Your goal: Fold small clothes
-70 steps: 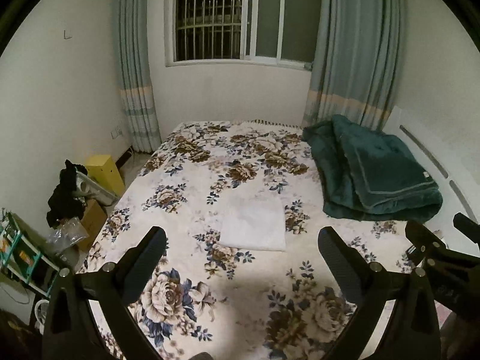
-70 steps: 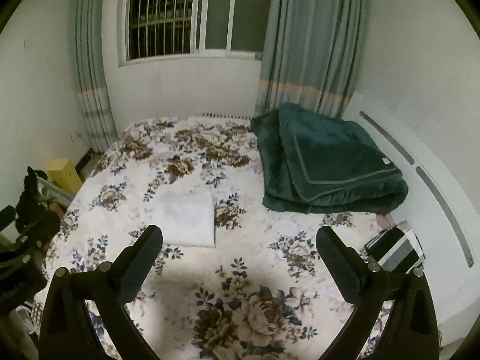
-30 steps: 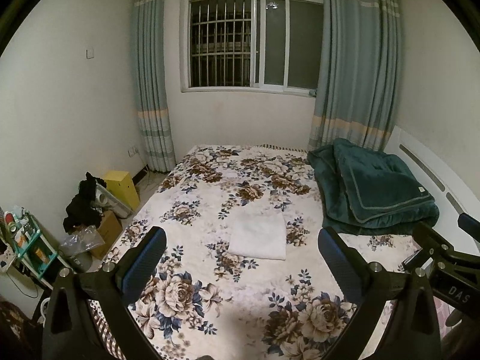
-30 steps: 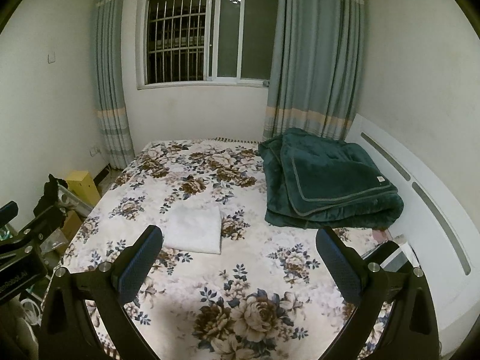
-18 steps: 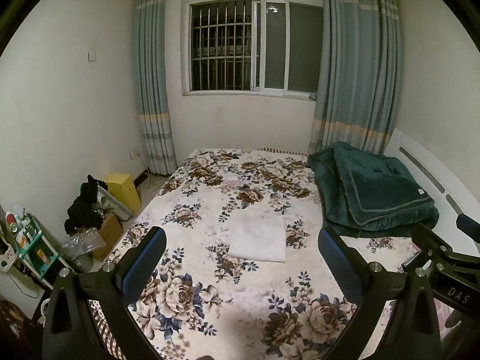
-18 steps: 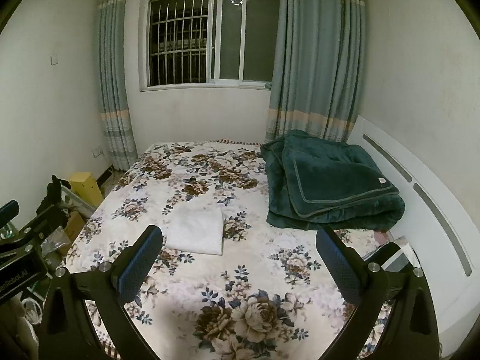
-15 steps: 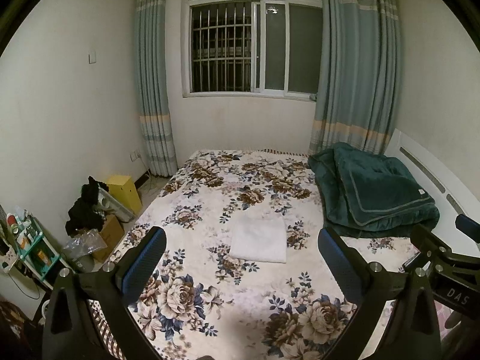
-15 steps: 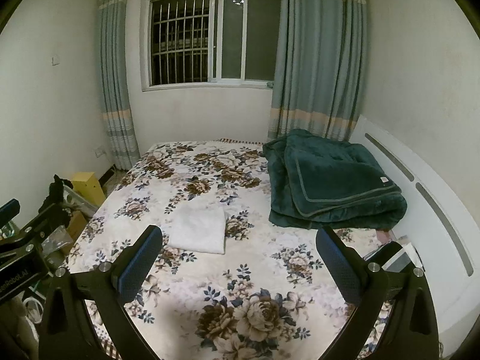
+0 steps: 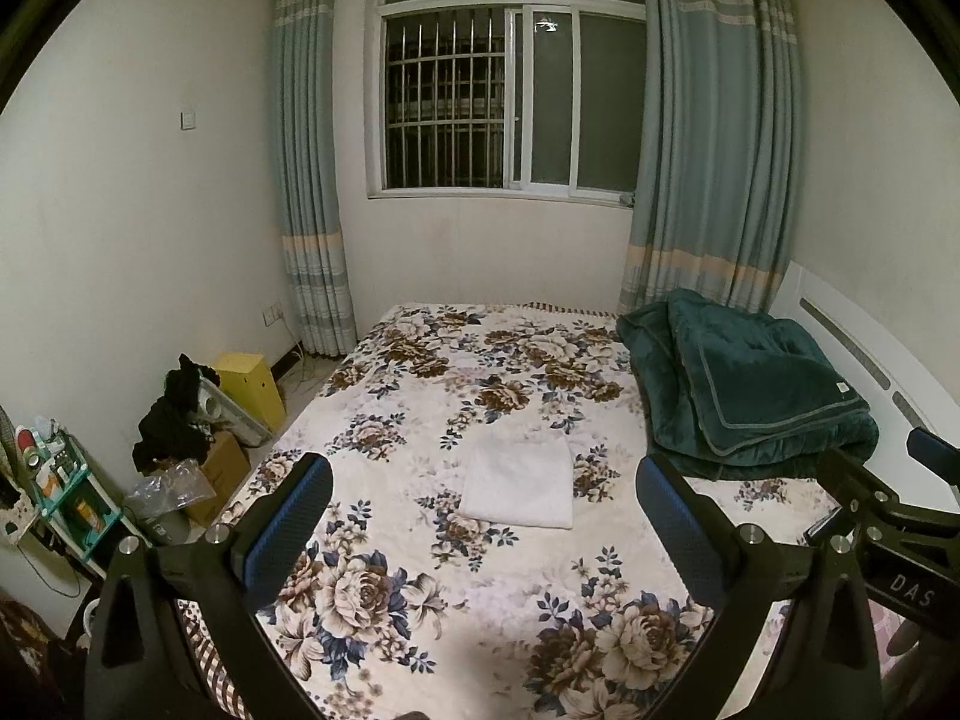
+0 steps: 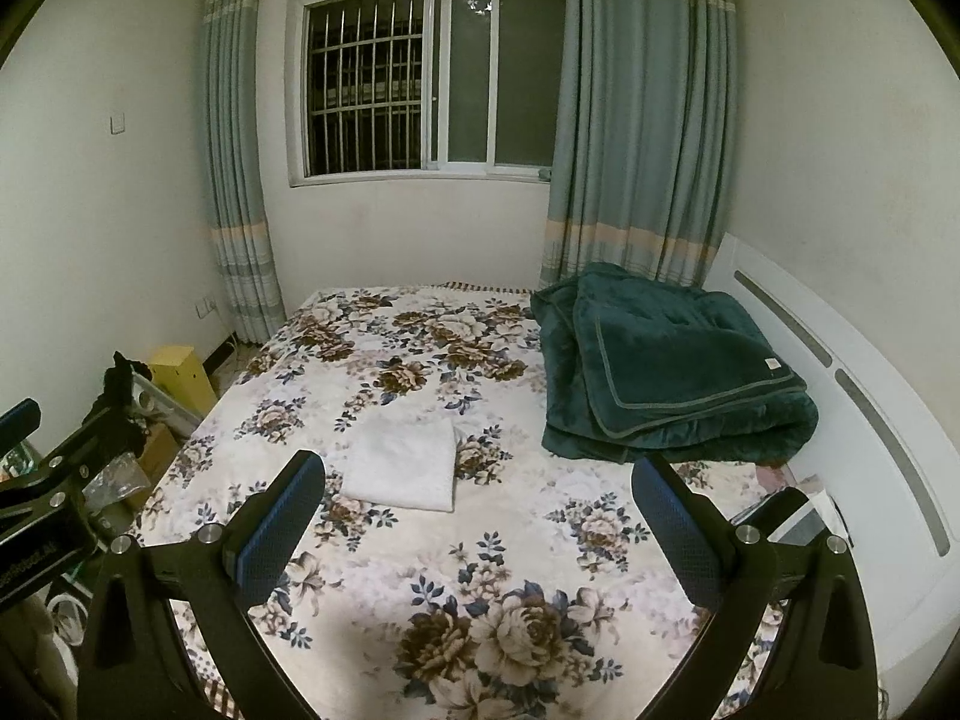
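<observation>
A folded white cloth (image 9: 517, 483) (image 10: 401, 465) is seen lying flat mid-bed (image 9: 456, 594) on the floral cover, well apart from a green blanket (image 9: 744, 384) heaped by the headboard. The left gripper (image 9: 480, 525) and right gripper (image 10: 477, 525) are held above the bed's near edge, jaws wide, nothing gripped.

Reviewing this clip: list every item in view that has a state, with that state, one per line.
Small white cloth: folded into a flat rectangle, lying on the floral bedspread.
Dark green plush blanket: folded, piled at the bed's right side.
Blue-grey curtains: drawn open.
Left gripper: open, holding nothing.
Right gripper: open, holding nothing.
</observation>
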A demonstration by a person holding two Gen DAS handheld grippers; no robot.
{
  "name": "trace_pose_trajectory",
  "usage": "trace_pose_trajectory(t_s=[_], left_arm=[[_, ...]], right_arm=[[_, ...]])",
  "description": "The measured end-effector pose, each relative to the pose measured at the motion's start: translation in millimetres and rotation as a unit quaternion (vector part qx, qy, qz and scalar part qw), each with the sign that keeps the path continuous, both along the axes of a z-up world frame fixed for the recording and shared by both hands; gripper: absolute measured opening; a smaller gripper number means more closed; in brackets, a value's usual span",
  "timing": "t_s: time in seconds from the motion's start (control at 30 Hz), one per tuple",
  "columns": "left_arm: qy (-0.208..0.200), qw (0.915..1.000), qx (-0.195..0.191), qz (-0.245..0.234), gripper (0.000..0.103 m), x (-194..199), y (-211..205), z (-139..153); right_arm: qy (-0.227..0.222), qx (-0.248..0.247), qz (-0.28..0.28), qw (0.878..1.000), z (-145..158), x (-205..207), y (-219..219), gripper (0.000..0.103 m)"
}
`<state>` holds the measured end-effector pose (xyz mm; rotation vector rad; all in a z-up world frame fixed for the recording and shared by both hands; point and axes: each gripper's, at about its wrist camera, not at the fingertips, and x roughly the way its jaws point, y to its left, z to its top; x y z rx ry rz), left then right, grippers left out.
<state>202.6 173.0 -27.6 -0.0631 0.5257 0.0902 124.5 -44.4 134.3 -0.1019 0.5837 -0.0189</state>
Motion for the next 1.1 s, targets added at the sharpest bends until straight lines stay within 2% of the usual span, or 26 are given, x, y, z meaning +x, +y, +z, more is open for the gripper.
trace_pose_trajectory(t_s=[1.1], left_arm=[[-0.004,1.0000,-0.001,0.005,0.103,-7.0,0.3,5.7]], right_arm=[[-0.002,0.001,-0.003,1.000,-3.6,-3.7,2.0,0.103]])
